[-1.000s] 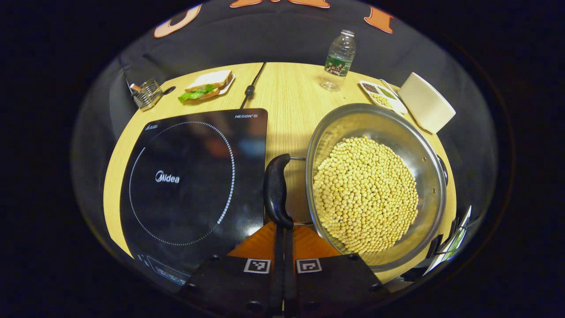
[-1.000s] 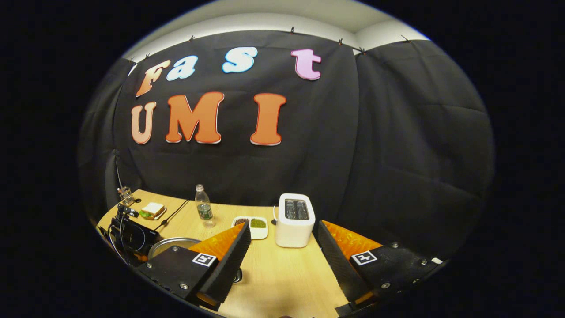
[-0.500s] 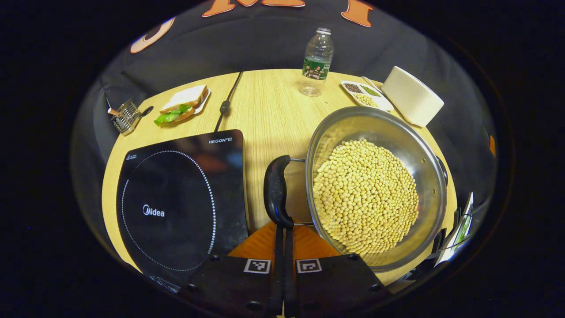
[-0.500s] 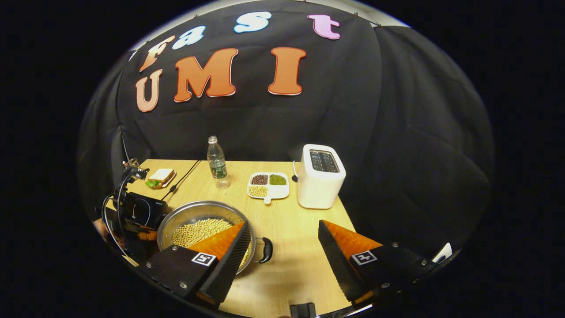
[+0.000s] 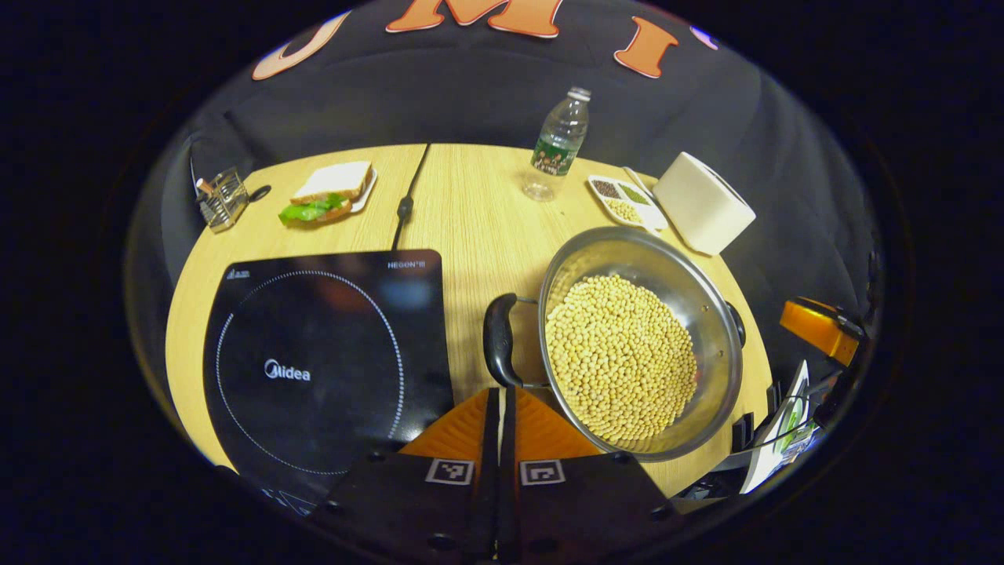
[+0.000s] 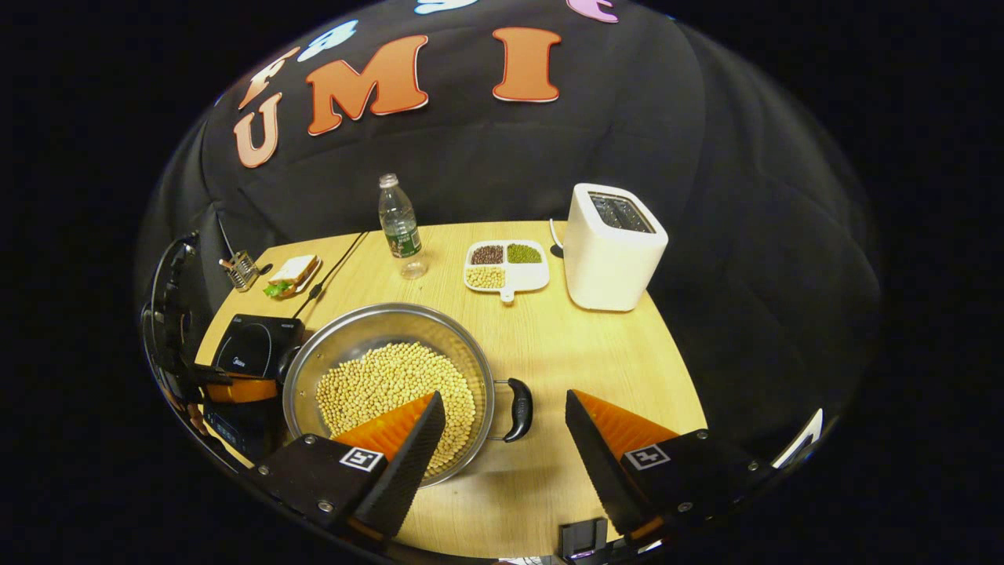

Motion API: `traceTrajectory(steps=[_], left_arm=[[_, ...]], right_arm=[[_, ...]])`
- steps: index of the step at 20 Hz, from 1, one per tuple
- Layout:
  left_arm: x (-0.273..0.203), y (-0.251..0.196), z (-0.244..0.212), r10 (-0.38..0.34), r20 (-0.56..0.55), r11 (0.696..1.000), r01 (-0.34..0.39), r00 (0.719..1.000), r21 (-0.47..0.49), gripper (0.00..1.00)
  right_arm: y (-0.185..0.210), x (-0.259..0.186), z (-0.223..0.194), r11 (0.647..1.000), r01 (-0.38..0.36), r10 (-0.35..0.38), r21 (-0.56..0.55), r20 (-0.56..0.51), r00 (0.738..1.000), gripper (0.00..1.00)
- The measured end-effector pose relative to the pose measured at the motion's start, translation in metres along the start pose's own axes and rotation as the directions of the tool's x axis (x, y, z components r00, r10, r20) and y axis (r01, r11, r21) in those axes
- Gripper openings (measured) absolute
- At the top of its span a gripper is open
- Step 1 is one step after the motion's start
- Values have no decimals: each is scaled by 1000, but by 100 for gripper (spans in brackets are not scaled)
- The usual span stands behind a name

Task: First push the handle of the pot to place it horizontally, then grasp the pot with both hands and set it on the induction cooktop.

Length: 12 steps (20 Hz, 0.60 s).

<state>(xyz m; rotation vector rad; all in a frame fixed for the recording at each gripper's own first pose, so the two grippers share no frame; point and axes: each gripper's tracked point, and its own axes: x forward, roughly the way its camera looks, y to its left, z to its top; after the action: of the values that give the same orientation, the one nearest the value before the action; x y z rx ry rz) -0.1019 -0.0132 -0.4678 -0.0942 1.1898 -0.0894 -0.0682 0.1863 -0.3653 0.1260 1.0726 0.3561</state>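
A steel pot (image 5: pixel 627 253) full of yellow soybeans sits on the wooden table, right of the black induction cooktop (image 5: pixel 321 353). Its black left handle (image 5: pixel 500 339) lies just ahead of my left gripper (image 5: pixel 499 392), which is shut with nothing in it; whether they touch I cannot tell. In the right gripper view the pot (image 6: pixel 376 326) is at lower left, and its other black handle (image 6: pixel 519 408) shows in the gap of my open right gripper (image 6: pixel 504 400), farther off. The cooktop (image 6: pixel 251 345) lies beyond the pot, with the left gripper (image 6: pixel 235 390) beside it.
At the back of the table stand a water bottle (image 5: pixel 555 145), a white toaster (image 5: pixel 702 202), a divided dish of grains (image 5: pixel 623 202), a sandwich on a plate (image 5: pixel 325 196) and a small wire holder (image 5: pixel 222 200). The cooktop's cable (image 5: pixel 406 205) runs to the back edge.
My left gripper has drawn back a little from the pot's left handle, still shut. My right gripper has swung down towards the table, bringing the pot and its right handle between its open fingers.
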Motion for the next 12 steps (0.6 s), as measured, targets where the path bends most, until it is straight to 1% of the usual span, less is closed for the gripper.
traceTrajectory(steps=[1,3,4,6,7,8,9,10,11,12], left_arm=[[-2,-4,7,-16,18,1000,16,1000,5,11],[-3,-6,14,-24,45,999,23,999,28,36],[0,-7,18,-21,52,999,19,998,39,54],[9,-16,24,-24,63,999,21,998,50,86],[14,-22,26,-26,70,998,22,997,56,90],[22,-22,30,-13,77,998,9,997,62,96],[31,-21,31,7,79,998,-12,997,62,99],[38,-19,31,25,76,998,-29,997,57,97],[47,-18,31,35,68,998,-38,997,48,97],[53,-17,29,38,57,998,-40,998,39,99]], right_arm=[[3,2,-2,1000,-4,4,2,-8,1000,96],[5,12,-3,1000,-4,4,-1,-24,1000,96],[5,15,-4,1000,-1,1,-4,-31,1000,96],[6,22,-5,1000,4,-4,-7,-45,999,96],[4,26,-7,1000,6,-7,-8,-52,999,96],[3,30,-8,1000,14,-14,-7,-62,998,96],[2,33,-10,1000,16,-16,-3,-69,997,96],[2,37,-11,1000,18,-18,4,-77,997,96],[2,40,-13,1000,18,-17,10,-86,996,96],[1,44,-16,1000,19,-18,14,-95,995,96]])
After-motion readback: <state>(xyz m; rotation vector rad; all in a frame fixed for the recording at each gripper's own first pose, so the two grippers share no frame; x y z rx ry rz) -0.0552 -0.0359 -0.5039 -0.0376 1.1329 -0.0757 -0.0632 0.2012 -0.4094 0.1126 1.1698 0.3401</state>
